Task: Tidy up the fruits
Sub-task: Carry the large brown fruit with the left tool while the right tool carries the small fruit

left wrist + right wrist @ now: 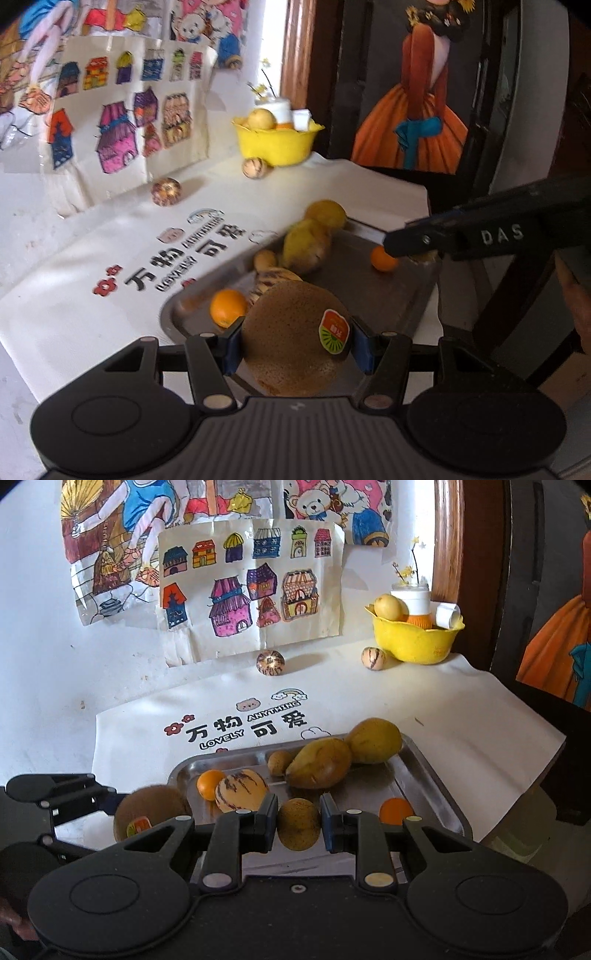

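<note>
Over the steel tray's point(439, 775) near edge, the left gripper point(293, 345) clamps a brown stickered kiwi point(291, 332) half-wide; the right gripper point(298, 825) pinches a small brown-green fruit point(298, 823). Either round fruit could roll into its neighbours once dropped.

2 kiwis are held: a stickered one point(291, 339) at 6 o'clock, a smaller one point(298, 824) over the tray point(436, 786), where 2 mangoes point(321, 763) lie at 12.

Black grippers point(293, 345), blue pads point(232, 349), "DAS" marking, silver rivets.
</note>
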The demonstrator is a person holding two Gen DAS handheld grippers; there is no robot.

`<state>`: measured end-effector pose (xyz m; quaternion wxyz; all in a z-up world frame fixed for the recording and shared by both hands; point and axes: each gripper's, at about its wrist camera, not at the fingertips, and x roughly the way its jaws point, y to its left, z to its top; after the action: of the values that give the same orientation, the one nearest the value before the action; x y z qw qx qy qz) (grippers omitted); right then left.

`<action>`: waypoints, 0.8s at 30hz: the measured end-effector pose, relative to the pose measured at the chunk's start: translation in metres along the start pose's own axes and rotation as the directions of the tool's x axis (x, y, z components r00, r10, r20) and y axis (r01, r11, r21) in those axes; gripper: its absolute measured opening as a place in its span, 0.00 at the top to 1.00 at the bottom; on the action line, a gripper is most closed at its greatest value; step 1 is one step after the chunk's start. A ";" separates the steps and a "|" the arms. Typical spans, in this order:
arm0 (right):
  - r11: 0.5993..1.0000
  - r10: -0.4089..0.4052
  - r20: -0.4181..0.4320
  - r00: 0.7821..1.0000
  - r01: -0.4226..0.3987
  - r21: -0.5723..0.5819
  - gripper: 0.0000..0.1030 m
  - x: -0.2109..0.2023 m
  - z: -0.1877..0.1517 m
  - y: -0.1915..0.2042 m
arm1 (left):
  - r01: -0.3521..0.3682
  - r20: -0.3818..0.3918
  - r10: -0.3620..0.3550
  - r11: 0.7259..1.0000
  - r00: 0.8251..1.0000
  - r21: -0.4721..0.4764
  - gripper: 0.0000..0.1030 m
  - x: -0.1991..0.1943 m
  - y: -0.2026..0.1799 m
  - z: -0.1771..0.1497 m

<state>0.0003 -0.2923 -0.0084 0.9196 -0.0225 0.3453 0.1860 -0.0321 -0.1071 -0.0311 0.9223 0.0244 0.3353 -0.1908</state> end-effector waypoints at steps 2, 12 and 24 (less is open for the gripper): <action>1.000 0.002 -0.007 1.000 -0.002 0.006 0.75 0.004 -0.001 -0.002 | 0.010 -0.015 -0.010 1.000 1.000 0.007 0.41 0.007 -0.003 -0.001; 1.000 0.011 -0.057 0.998 -0.009 0.028 0.75 0.034 -0.003 -0.016 | 0.024 -0.075 -0.024 1.000 0.997 -0.010 0.41 0.036 0.000 -0.006; 0.999 0.027 -0.123 0.992 -0.022 0.043 0.75 0.078 -0.006 -0.027 | 0.026 -0.115 -0.028 0.999 0.993 -0.022 0.40 0.057 0.007 -0.012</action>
<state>0.0606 -0.2933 -0.0658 0.8943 -0.0104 0.4057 0.1883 0.0035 -0.1178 -0.0767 0.8990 0.0214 0.3902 -0.1979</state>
